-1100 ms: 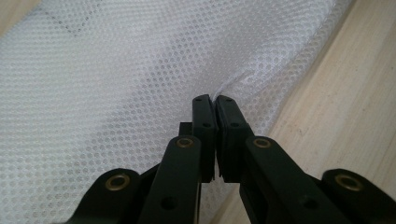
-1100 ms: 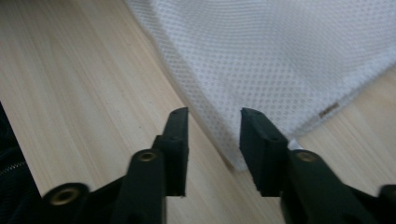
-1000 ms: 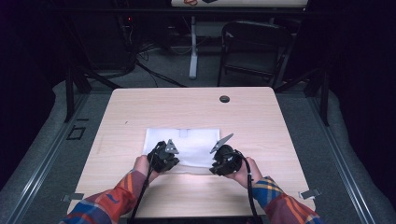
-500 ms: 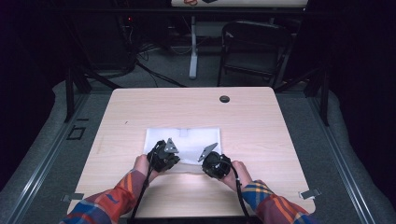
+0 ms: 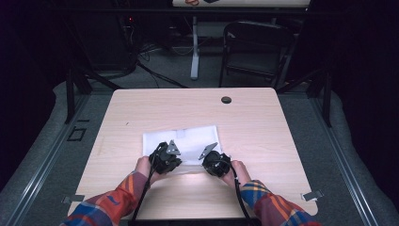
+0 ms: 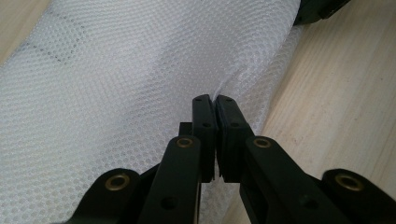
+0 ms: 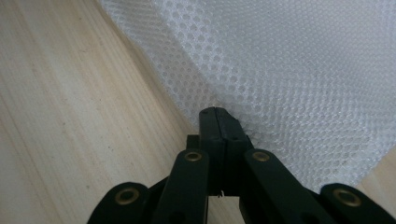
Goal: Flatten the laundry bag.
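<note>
White mesh fabric (image 5: 181,143) lies flat on the pale wooden table (image 5: 263,127), a little toward the person's side of its middle and well short of the small dark round hole (image 5: 226,100) near the far edge. Both grippers sit at the cloth's near edge, side by side with a short stretch of fabric between them, and plaid sleeves (image 5: 117,200) come in from the bottom of the high view. The left gripper (image 6: 214,100) has its jaws pressed together on the mesh: in the left gripper view a small ridge of fabric is drawn up right at the tips, with fine creases running away from the pinch (the weave is an open honeycomb, and bare wood shows beside it at the right). The right gripper (image 7: 219,112) is clamped as well, its jaws having just been closing; in the right gripper view the tips meet on the border of the cloth, with the fabric edge caught between them and plain table grain filling the left side. In the high view the left gripper (image 5: 165,157) and the right gripper (image 5: 214,162) both tilt forward and down onto the fabric, each with its grey three-cornered plate (image 5: 208,150) on top, black cables trailing back toward the person.
</note>
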Demonstrator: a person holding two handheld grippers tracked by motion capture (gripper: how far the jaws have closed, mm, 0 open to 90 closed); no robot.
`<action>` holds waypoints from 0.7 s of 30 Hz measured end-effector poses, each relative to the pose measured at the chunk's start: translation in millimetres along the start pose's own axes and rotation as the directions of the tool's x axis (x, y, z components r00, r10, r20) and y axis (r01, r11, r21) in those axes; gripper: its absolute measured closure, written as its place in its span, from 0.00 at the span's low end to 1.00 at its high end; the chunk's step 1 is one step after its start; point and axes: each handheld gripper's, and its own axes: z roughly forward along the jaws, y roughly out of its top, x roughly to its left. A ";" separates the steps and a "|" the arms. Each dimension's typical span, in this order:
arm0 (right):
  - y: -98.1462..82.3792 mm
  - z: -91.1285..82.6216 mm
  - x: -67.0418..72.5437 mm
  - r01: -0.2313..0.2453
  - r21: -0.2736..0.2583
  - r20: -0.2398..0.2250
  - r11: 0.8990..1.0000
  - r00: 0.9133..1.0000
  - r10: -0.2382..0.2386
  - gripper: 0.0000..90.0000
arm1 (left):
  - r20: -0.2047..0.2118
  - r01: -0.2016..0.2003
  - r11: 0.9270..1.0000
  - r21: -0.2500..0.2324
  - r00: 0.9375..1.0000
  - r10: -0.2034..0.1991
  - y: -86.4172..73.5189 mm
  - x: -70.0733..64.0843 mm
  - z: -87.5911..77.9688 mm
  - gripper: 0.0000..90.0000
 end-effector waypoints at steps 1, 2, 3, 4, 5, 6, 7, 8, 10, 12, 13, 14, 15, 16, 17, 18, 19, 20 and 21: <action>0.0 -0.1 -0.8 -0.004 0.003 -0.002 1.000 1.000 0.004 1.00 | 0.001 0.000 1.000 -0.001 1.000 0.000 -0.1 0.1 0.0 0.98; -0.3 0.4 -1.1 -0.009 -0.003 -0.005 1.000 1.000 0.009 1.00 | 0.002 0.001 1.000 -0.002 1.000 -0.001 0.0 0.2 -0.1 0.97; -0.5 0.5 -1.4 -0.013 -0.006 -0.007 1.000 1.000 0.013 1.00 | 0.003 0.000 1.000 -0.004 1.000 0.000 0.0 0.1 -0.2 0.98; -0.9 0.7 -2.4 -0.023 -0.009 -0.013 1.000 1.000 0.022 1.00 | 0.000 0.008 1.000 -0.011 1.000 -0.008 0.0 -0.6 0.0 0.97; -1.3 0.5 -3.3 -0.027 -0.008 -0.020 1.000 0.999 0.027 1.00 | 0.001 0.008 1.000 -0.010 1.000 -0.008 0.2 -0.5 -0.5 0.97; -1.7 0.6 -3.7 -0.032 -0.012 -0.023 0.999 0.999 0.031 1.00 | -0.002 0.002 1.000 -0.005 1.000 -0.002 0.6 0.4 -1.2 0.97; -1.8 0.6 -3.8 -0.034 -0.012 -0.024 0.999 0.999 0.033 1.00 | -0.007 0.014 1.000 -0.016 1.000 -0.014 0.7 -0.1 -1.5 0.98; -1.9 0.5 -4.0 -0.035 -0.012 -0.026 0.999 0.999 0.035 1.00 | -0.010 0.014 1.000 -0.016 1.000 -0.014 1.1 0.5 -2.4 0.98; -2.2 0.5 -4.4 -0.043 -0.012 -0.027 0.999 0.999 0.042 1.00 | -0.014 0.025 0.999 -0.026 1.000 -0.026 1.4 1.0 -3.8 0.98; -2.2 0.3 -4.7 -0.045 -0.010 -0.029 0.999 0.999 0.044 1.00 | -0.023 0.032 0.999 -0.031 0.999 -0.033 2.1 2.7 -5.8 0.98; -2.2 0.2 -4.7 -0.045 -0.009 -0.028 0.999 0.999 0.045 1.00 | -0.022 0.040 0.999 -0.035 0.999 -0.041 2.7 3.9 -7.2 0.98; -2.1 0.4 -4.5 -0.045 -0.010 -0.027 0.999 0.999 0.044 1.00 | -0.026 0.044 0.998 -0.039 0.999 -0.045 3.1 4.9 -8.4 0.98; -2.0 0.2 -4.4 -0.043 -0.007 -0.029 0.999 0.999 0.042 1.00 | -0.029 0.048 0.998 -0.044 0.998 -0.049 3.4 5.7 -9.3 0.98; -2.0 0.0 -4.5 -0.042 -0.005 -0.031 0.999 0.999 0.042 1.00 | -0.032 0.051 0.998 -0.046 0.998 -0.052 4.1 6.8 -10.8 0.98; -2.2 -0.2 -4.9 -0.044 -0.003 -0.036 0.999 0.998 0.044 1.00 | -0.032 0.052 0.998 -0.048 0.998 -0.053 4.5 7.7 -12.3 0.98; -2.2 -0.5 -5.4 -0.045 0.001 -0.040 0.999 0.998 0.045 1.00 | -0.033 0.060 0.996 -0.060 0.998 -0.062 5.0 8.1 -13.4 0.98; -2.2 -0.5 -5.7 -0.048 0.002 -0.044 0.999 0.998 0.048 1.00 | -0.034 0.062 0.996 -0.063 0.997 -0.064 5.7 8.3 -14.7 0.98; -2.2 -0.6 -5.7 -0.050 0.004 -0.046 0.999 0.998 0.050 1.00 | -0.040 0.059 0.996 -0.066 0.997 -0.062 6.4 8.7 -16.3 0.98; -2.1 -0.7 -5.7 -0.049 0.006 -0.046 0.999 0.998 0.049 1.00 | -0.034 0.062 0.996 -0.067 0.997 -0.064 7.0 9.1 -17.4 0.98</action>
